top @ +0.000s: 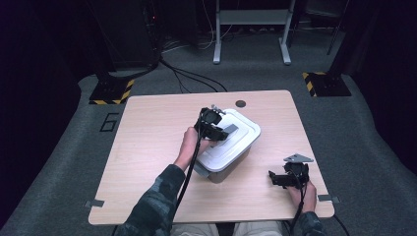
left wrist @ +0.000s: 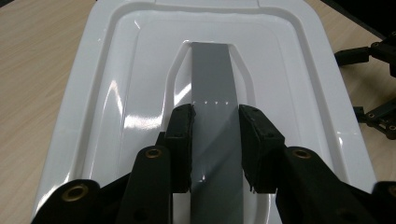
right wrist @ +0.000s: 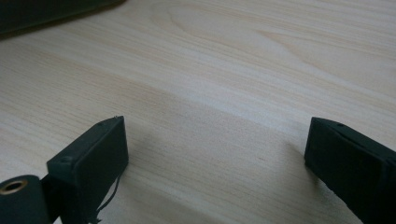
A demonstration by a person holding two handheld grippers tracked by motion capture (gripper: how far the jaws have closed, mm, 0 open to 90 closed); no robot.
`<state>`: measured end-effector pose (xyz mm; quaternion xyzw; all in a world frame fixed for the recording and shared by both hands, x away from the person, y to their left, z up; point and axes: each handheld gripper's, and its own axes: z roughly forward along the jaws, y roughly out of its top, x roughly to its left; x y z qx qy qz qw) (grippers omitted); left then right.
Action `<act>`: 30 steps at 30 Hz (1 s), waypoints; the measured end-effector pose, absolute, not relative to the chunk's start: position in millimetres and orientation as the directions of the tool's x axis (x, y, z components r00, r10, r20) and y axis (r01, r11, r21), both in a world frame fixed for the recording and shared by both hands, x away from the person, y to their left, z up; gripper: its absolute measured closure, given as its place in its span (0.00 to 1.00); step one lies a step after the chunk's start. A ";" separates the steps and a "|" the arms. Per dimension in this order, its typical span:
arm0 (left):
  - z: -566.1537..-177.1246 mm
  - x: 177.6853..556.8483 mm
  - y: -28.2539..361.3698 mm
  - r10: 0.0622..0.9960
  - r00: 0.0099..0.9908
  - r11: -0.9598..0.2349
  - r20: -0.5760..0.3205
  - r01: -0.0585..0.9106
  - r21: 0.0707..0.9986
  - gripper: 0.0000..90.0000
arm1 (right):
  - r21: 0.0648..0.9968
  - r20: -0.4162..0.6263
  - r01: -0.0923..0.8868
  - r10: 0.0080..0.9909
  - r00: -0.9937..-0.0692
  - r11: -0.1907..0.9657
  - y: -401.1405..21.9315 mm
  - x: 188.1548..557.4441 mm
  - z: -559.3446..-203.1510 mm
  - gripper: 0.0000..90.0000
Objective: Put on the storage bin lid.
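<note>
Left black two-jaw gripper (left wrist: 215, 140) clamped on flat grey plastic handle (left wrist: 212, 84) of glossy white plastic lid (left wrist: 116, 93).

Seen from above: left gripper (top: 216, 129) held over rectangular grey storage box with white lid (top: 231, 147), set at an angle near middle of light wooden table (top: 147, 147), slightly toward right. Pads pressed against both long edges of grey handle, lying in recess at centre of lid. Right black gripper (top: 279, 179) resting near right front corner of table, well apart from box, grey three-cornered plate on top. Right gripper (right wrist: 215, 154) spread wide, nothing but bare wood grain between jaws. Forearms in dark patterned sleeves entering from lower edge. Small dark round grommet (top: 240, 103) at far edge of table.
</note>
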<state>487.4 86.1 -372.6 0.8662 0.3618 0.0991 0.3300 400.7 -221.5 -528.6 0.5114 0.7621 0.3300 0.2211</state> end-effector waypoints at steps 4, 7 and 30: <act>-372.6 487.1 86.4 0.692 0.719 -0.522 -0.066 0.562 0.642 0.74 | 0.730 0.001 0.633 0.925 -0.379 0.259 -221.4 400.8 -528.7 0.06; -372.7 486.2 84.9 0.698 0.714 -0.520 -0.060 0.562 0.643 0.74 | 0.730 -0.001 0.633 0.926 -0.378 0.259 -221.4 400.7 -528.6 0.06; -374.9 479.0 80.6 0.709 0.705 -0.554 -0.001 0.558 0.618 0.72 | 0.731 0.001 0.632 0.925 -0.379 0.258 -221.4 400.7 -528.6 0.07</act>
